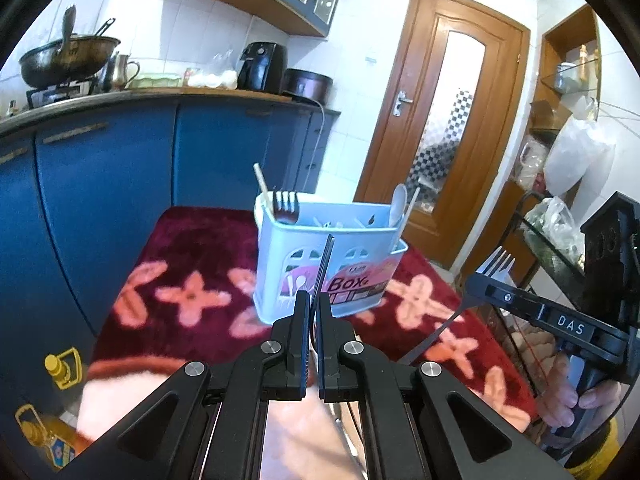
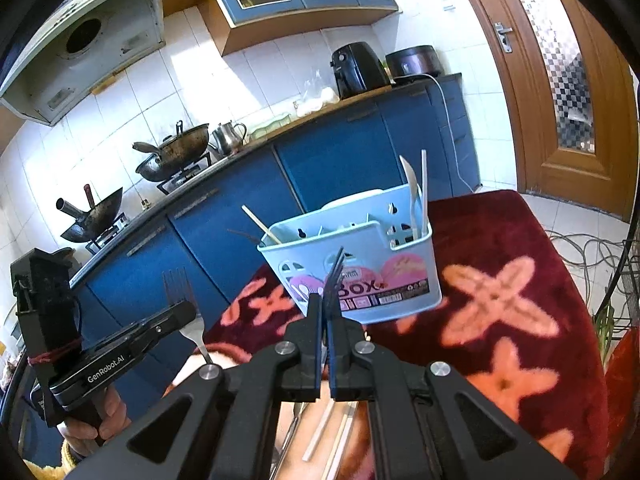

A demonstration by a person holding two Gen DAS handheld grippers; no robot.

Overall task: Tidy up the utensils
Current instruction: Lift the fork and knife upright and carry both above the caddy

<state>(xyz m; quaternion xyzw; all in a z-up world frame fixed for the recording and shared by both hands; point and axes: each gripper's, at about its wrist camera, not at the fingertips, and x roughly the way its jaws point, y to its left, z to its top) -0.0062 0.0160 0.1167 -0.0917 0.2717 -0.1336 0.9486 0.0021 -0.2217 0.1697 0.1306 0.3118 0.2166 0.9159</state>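
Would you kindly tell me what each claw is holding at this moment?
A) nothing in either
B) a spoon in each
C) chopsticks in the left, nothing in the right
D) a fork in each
D: the left claw and the right claw are each shut on a fork, short of the blue utensil box.

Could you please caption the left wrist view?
Both tongs hold forks before the caddy.

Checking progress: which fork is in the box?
The dark fork, tines up at the box's left end; the others are clamped in left tool and right tool.
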